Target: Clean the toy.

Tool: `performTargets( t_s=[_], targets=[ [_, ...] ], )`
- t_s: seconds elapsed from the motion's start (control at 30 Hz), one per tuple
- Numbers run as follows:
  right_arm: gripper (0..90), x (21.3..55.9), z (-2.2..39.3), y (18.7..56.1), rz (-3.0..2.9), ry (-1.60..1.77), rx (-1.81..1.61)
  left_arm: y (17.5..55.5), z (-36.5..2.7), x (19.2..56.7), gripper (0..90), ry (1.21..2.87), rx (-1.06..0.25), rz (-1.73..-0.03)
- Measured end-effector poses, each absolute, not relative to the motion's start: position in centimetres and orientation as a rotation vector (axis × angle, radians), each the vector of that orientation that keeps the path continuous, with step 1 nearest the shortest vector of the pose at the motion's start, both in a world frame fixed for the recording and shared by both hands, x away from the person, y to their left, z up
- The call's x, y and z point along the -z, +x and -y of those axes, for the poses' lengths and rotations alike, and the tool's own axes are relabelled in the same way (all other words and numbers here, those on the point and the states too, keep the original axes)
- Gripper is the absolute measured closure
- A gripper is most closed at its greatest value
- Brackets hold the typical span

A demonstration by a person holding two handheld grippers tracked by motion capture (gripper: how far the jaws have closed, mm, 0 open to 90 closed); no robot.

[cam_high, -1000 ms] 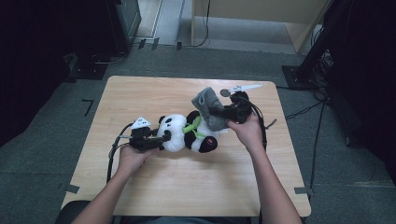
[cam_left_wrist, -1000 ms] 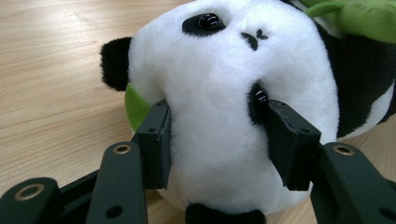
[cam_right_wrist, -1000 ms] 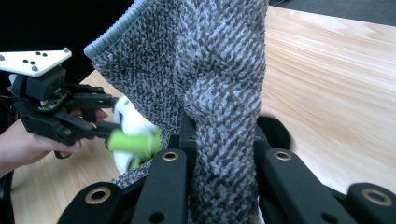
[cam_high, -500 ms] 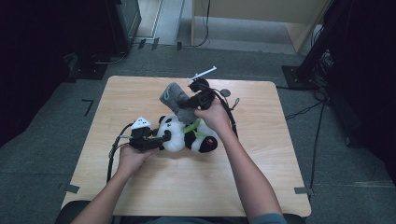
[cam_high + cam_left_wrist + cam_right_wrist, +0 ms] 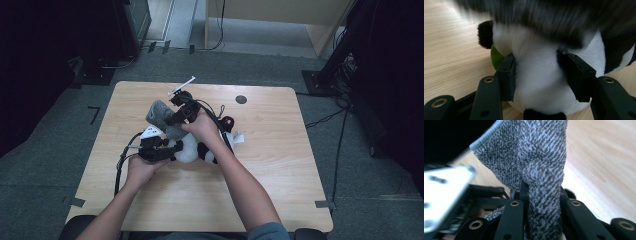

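Left gripper [image 5: 167,150] is kept clamped on the white belly of the panda [image 5: 192,149], near the table [image 5: 280,165] middle, a little toward its left edge. Right gripper [image 5: 175,116], pinched tight on the grey knit cloth [image 5: 161,114], has been swung from the panda's right end over to the left, above the left gripper, so the cloth looks about to be laid or pulled over the toy; nothing has been released yet. Panda: soft black-and-white plush lying on its side, green leaf [image 5: 496,57] at the chest, squeezed in where it is gripped.
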State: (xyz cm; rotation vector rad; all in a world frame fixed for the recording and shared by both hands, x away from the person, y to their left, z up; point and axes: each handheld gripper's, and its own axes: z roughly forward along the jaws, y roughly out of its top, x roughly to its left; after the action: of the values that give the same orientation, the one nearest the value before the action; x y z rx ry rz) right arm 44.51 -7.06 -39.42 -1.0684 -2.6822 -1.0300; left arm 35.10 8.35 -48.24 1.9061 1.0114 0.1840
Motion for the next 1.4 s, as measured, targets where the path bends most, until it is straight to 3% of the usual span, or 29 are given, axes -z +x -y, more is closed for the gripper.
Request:
performTargets(
  t_s=[0.17,0.57,1.13,1.4],
  targets=[
    [77.1,41.2,7.5,44.7,2.661,-1.126,0.974,35.1,-8.3,48.3,46.3,1.912,-0.188,-1.006],
    [77.0,41.0,9.8,44.9,2.658,-1.147,0.966,35.2,-8.3,48.4,46.1,1.92,-0.168,-1.0],
    [77.4,41.1,18.5,42.9,2.558,-1.251,1.06,35.1,-8.3,48.4,45.9,1.912,-0.17,-1.007],
    [75.6,40.9,18.6,41.8,2.612,-1.239,1.099,35.1,-8.3,48.4,45.4,1.92,-0.173,-1.001]
  ],
)
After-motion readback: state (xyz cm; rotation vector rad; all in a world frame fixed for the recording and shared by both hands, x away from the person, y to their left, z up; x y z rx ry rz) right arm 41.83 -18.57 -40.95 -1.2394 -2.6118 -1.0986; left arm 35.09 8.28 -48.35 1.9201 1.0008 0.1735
